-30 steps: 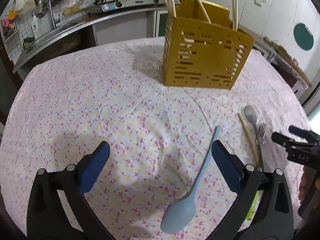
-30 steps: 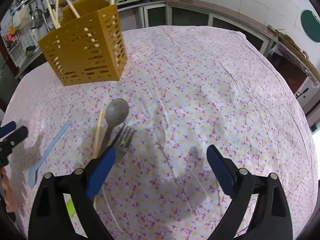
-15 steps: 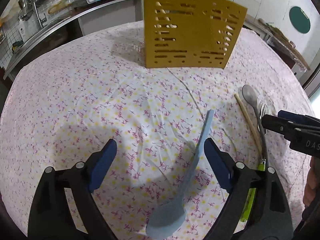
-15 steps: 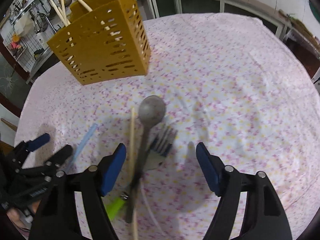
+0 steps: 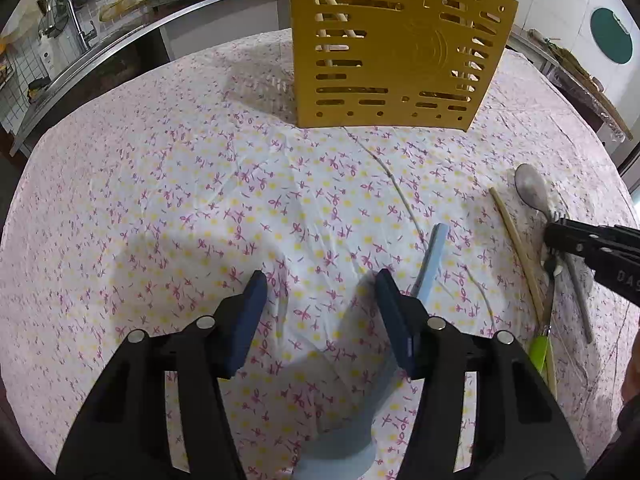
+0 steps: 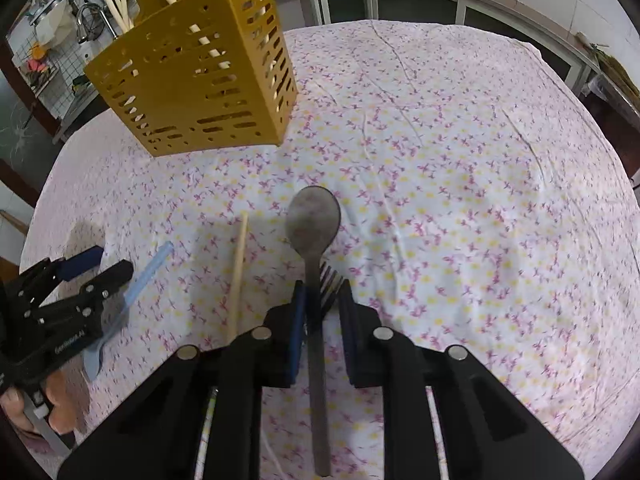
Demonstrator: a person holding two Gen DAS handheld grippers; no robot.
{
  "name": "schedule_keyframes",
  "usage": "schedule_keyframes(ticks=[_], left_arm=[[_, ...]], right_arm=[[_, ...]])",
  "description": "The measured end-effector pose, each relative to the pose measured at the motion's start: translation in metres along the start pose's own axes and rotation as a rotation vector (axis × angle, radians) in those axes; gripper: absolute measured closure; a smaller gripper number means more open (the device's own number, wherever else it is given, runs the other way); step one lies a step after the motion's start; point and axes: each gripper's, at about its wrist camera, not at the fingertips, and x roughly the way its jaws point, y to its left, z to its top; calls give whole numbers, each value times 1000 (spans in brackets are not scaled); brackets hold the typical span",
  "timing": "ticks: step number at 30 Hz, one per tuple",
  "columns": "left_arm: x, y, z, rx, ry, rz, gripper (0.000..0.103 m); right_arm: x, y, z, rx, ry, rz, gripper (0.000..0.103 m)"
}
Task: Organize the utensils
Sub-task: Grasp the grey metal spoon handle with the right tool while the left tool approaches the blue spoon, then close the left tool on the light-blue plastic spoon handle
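A yellow slotted holder (image 5: 400, 52) (image 6: 200, 80) with wooden chopsticks stands at the back of the flowered tablecloth. My left gripper (image 5: 322, 292) (image 6: 108, 264) hangs low over the cloth, jaws closing with only cloth between the tips. The light blue spoon (image 5: 434, 256) (image 6: 150, 272) runs under its right finger, its bowl near the bottom edge. My right gripper (image 6: 322, 292) (image 5: 554, 236) is closing, pads against the metal spoon's (image 6: 314, 216) (image 5: 530, 190) handle and the fork's (image 6: 331, 280) tines. A loose chopstick (image 6: 239, 272) (image 5: 516, 248) lies just left of them.
A green-handled utensil (image 5: 538, 350) lies beside the chopstick's near end. A hand (image 6: 24, 412) holds the left gripper at the cloth's left side. A kitchen counter with sink and stove (image 5: 120, 28) runs behind the table. Bare cloth (image 6: 480, 200) spreads to the right.
Both pairs of jaws have narrowed. The left gripper sank and moved forward so the blue spoon now crosses under its right finger. The right gripper shifted left and closed around the metal spoon's handle and fork.
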Motion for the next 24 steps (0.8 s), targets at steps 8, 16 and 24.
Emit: schedule_keyframes(ticks=[8, 16, 24], left_arm=[[-3, -3, 7, -16, 25, -48, 51], [-5, -24, 6, 39, 7, -22, 61], [8, -40, 16, 57, 22, 7, 72]], right_arm=[[-4, -13, 3, 35, 6, 23, 86], [-5, -21, 7, 55, 5, 36, 85], [1, -23, 27, 53, 45, 41, 84]])
